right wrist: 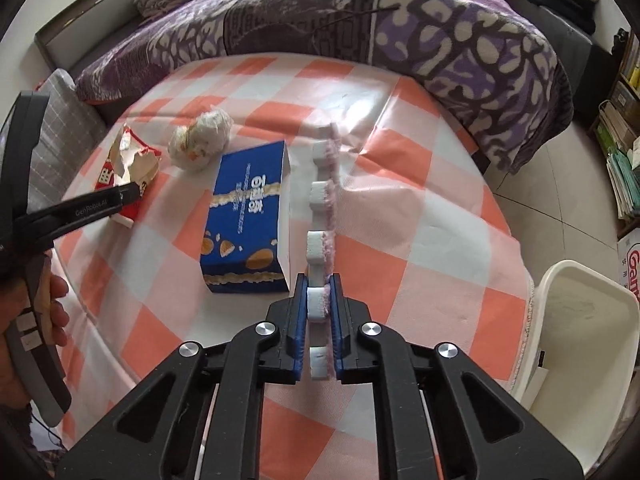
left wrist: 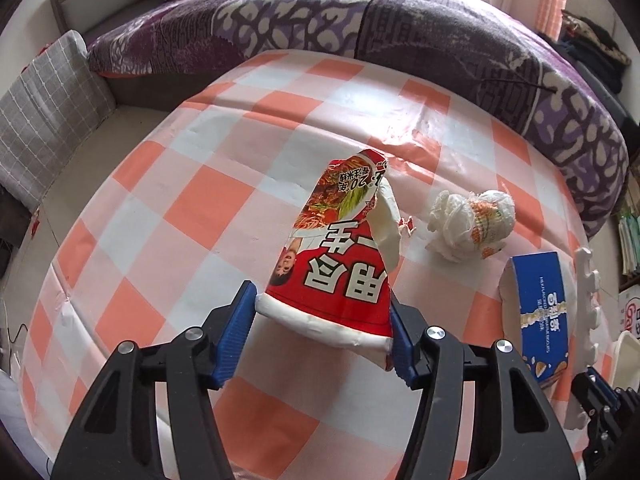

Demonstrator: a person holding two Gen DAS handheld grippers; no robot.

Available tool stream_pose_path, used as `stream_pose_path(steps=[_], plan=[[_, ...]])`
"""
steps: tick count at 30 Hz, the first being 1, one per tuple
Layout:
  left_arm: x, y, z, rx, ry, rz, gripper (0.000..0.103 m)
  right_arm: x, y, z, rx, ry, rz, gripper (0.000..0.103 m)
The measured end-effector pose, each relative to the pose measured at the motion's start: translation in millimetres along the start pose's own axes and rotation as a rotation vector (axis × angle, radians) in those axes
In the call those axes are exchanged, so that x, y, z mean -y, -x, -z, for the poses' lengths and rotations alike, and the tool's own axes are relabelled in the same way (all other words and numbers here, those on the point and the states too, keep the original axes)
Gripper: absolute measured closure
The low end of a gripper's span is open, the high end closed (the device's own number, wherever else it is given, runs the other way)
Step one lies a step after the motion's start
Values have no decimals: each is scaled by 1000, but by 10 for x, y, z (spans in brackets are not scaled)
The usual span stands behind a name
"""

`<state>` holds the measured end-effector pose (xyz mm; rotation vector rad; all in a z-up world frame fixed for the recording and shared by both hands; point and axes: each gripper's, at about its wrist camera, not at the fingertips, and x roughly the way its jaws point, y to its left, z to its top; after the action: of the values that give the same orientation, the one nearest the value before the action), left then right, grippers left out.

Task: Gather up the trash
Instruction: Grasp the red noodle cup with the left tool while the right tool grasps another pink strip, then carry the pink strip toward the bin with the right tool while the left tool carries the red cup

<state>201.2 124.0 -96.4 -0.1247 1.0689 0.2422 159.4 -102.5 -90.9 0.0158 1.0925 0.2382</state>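
Note:
My left gripper point(left wrist: 323, 312) is shut on a torn red noodle cup point(left wrist: 340, 256) and holds it above the orange-checked tablecloth point(left wrist: 208, 208); the cup also shows in the right wrist view point(right wrist: 128, 168). My right gripper point(right wrist: 320, 296) is shut on a long white foam strip point(right wrist: 322, 208) that points away over the table; the strip also shows in the left wrist view point(left wrist: 586, 320). A crumpled white wrapper ball point(left wrist: 472, 226) point(right wrist: 202, 138) and a blue biscuit box point(left wrist: 540, 312) point(right wrist: 248, 216) lie on the cloth.
A white bin point(right wrist: 580, 344) stands on the floor off the table's right edge. A bed with a purple patterned blanket point(right wrist: 360, 24) runs behind the table. A grey checked cushion point(left wrist: 48, 108) is at the left. Shelves with books point(right wrist: 620, 160) are at the right.

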Motion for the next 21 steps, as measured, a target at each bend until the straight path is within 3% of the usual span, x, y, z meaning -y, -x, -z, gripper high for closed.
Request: stream_pose_path(steps=[21], plan=[[82, 1027, 7, 205, 33, 49, 44, 50, 942, -66, 237, -30, -66, 93]])
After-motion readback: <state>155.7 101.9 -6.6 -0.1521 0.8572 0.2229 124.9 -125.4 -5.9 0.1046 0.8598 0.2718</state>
